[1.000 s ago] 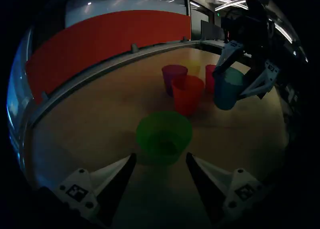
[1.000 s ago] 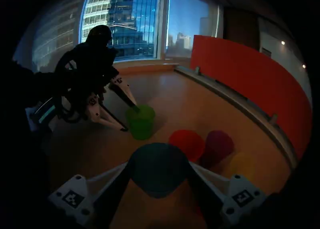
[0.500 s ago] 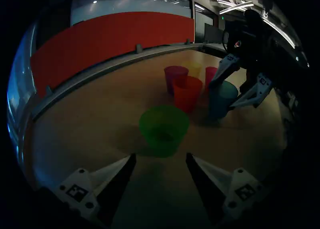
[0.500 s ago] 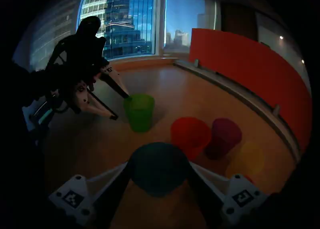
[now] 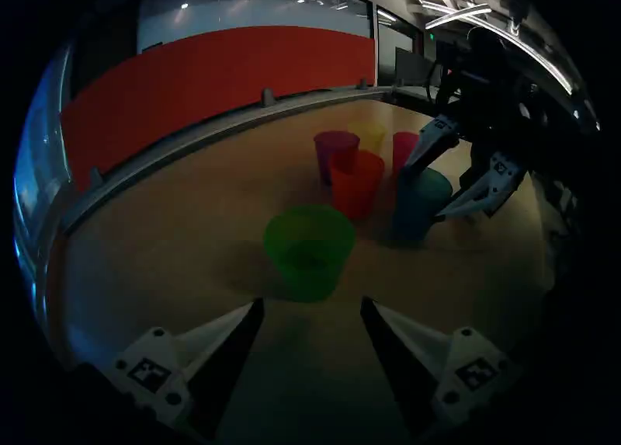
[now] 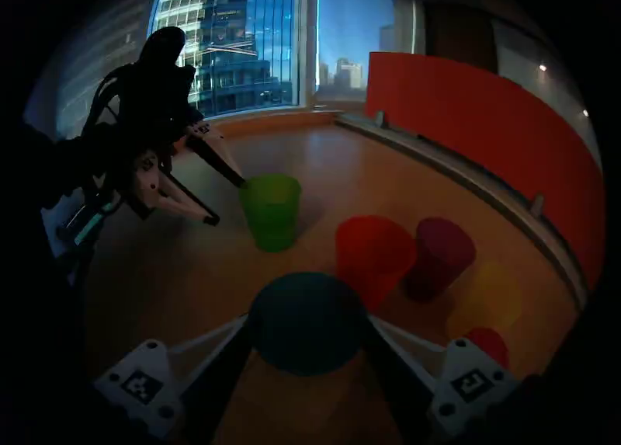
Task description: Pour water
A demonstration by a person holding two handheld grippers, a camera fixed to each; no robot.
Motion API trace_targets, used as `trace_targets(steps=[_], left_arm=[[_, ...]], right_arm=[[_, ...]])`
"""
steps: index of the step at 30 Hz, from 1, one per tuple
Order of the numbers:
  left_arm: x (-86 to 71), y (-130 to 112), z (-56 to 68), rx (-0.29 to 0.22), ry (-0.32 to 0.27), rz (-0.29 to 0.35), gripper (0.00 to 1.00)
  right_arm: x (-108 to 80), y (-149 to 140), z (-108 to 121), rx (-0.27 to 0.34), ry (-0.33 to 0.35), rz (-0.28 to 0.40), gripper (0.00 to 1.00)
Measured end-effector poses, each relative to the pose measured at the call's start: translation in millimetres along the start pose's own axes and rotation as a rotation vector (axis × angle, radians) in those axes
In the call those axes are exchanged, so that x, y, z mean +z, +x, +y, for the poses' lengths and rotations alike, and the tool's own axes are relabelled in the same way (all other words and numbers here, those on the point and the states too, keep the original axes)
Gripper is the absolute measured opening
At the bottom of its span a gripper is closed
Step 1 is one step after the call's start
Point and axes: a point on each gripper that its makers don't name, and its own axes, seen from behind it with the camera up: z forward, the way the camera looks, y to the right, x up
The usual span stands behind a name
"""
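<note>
right gripper point(image 6: 307, 321): fingers clamped on both sides of teal plastic cup point(image 6: 307, 338)
teal cup: upright on wooden table point(image 6: 341, 173)
left gripper point(image 5: 310, 305): fingers wide, holding nothing
green translucent plastic cup point(image 5: 308, 251): just ahead of left fingertips

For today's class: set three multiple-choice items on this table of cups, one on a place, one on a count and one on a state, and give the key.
1. Which cup stands nearest the left tongs? A. green cup B. purple C. yellow
2. How many cups are in view? A. four B. six C. nine
3. The right tongs are: A. open and empty B. shut on the teal cup C. shut on a bottle
Key: 1 A, it stands just ahead of their tips; 2 B, six colours count out in either view; 3 B, both fingers press its sides.
</note>
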Motion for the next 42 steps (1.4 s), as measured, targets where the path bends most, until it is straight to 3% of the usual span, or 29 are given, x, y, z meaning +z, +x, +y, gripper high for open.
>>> trace_targets(steps=[14,42], left_arm=[[-7.9,4.7,0.2,-0.005,0.01,0.015,0.92],[-31.4,-0.5,4.7,-0.066,0.074,0.074,0.93]], right_arm=[[-11.9,-9.9,0.9,-0.002,-0.032,-0.018,1.0],[-74.2,-41.2,-4.4,0.044,-0.13,0.009,1.0]])
